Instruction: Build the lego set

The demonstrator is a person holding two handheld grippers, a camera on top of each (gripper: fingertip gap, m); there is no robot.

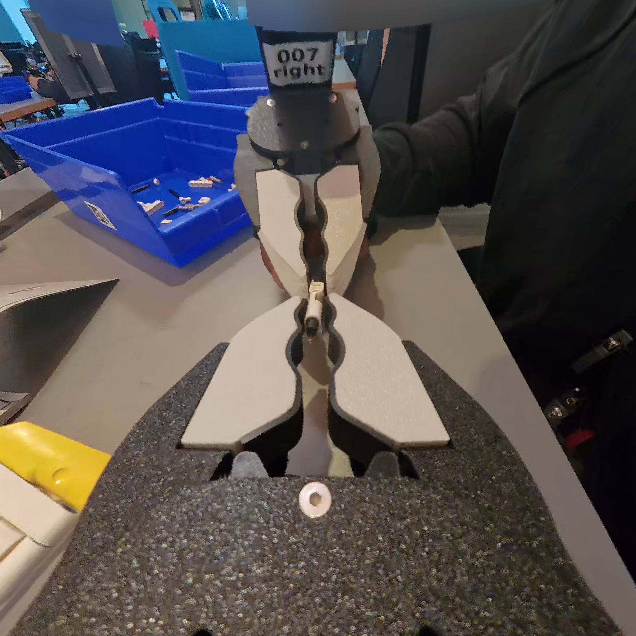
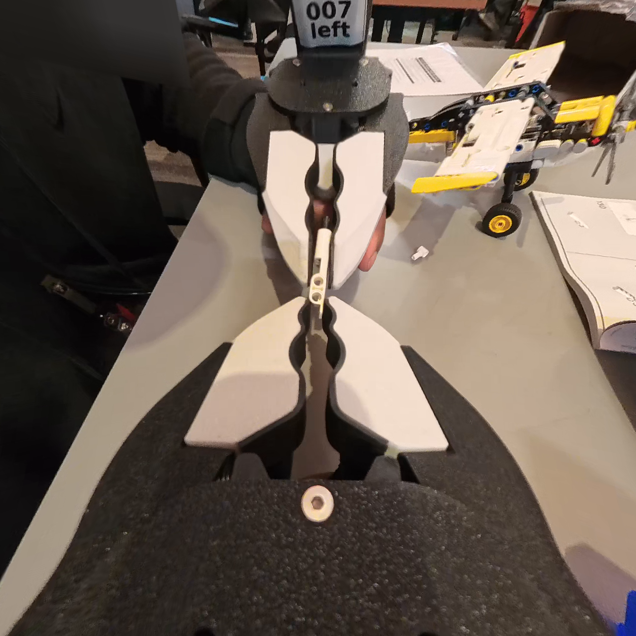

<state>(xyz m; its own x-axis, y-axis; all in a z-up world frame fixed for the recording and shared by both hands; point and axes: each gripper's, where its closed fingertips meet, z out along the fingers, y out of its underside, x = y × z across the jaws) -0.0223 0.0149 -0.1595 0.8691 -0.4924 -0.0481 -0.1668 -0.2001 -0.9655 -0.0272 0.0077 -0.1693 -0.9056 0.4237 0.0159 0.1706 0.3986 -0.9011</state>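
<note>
Both grippers meet tip to tip mid-frame. Left gripper (image 1: 315, 306) fingers clamp a white connector piece (image 1: 314, 307) with black pin; right gripper (image 2: 317, 304) fingers pinch, probably, its two-hole end, steadying it above the bench (image 2: 447, 344).

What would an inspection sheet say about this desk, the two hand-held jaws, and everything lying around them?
Surface: grey table, mostly bare in the middle.
Job's things: small white connector piece with a black pin in its tube end, held above the table.
Clutter: blue bin with small loose parts; yellow and white brick-built vehicle; open booklet; papers; one loose white peg.
Grippers: left gripper and right gripper meet tip to tip, jaws of both closed on the white connector piece.
Cables: nothing seen.
Surroundings: person in dark sleeves; more blue bins and furniture behind.
</note>
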